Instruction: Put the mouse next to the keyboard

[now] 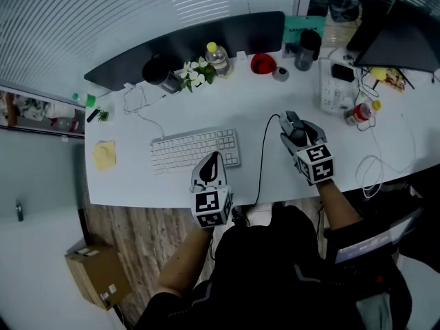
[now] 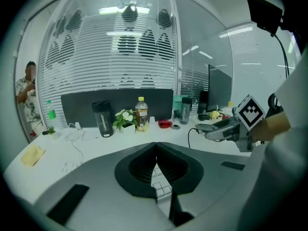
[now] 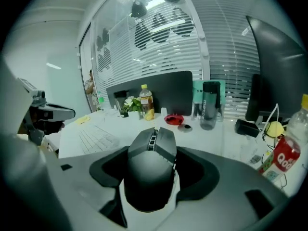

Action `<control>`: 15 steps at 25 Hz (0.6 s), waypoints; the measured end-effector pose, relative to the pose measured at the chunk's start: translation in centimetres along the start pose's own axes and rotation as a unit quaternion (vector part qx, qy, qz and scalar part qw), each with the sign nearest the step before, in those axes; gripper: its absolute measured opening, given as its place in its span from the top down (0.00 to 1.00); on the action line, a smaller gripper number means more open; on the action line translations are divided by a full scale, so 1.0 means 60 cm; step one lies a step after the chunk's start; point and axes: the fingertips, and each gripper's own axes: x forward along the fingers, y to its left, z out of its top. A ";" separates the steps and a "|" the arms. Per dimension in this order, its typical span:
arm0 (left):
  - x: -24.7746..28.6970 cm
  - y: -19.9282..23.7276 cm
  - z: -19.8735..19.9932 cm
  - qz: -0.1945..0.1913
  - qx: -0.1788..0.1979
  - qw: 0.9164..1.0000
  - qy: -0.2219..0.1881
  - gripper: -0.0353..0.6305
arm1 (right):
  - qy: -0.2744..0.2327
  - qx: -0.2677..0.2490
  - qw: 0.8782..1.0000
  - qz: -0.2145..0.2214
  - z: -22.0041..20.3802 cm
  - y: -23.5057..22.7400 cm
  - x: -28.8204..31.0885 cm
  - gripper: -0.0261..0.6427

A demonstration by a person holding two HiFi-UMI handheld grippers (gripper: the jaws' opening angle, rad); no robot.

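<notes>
While right gripper (image 1: 298,124) clasps mouse (image 3: 151,167), left gripper (image 1: 212,163) closed empty, cable (image 1: 260,163) drag may tug it loose before keyboard (image 1: 196,150).

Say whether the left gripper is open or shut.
Shut: in the left gripper view the jaws meet, with nothing between them.

A white desk (image 1: 124,183) curves before me; slatted blinds (image 1: 137,12) at twelve o'clock, wood floor (image 1: 141,229) and cardboard box (image 1: 97,273) at seven.
</notes>
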 end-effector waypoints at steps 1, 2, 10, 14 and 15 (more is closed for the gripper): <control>0.003 -0.004 -0.007 -0.001 0.001 1.000 0.005 0.90 | 0.007 0.001 1.000 -0.001 -0.011 -0.004 0.007 0.52; 0.006 -0.008 -0.014 -0.001 0.000 1.000 0.011 0.90 | 0.013 0.003 1.000 -0.002 -0.023 -0.006 0.015 0.52; 0.019 -0.026 -0.054 -0.002 -0.013 0.999 0.050 0.90 | 0.057 0.019 0.998 -0.009 -0.101 -0.022 0.058 0.52; 0.024 -0.027 -0.061 -0.001 -0.012 0.998 0.055 0.90 | 0.068 0.020 0.997 -0.014 -0.122 -0.027 0.068 0.52; 0.025 -0.027 -0.063 0.001 -0.013 0.998 0.055 0.90 | 0.069 0.020 0.997 -0.016 -0.126 -0.029 0.070 0.52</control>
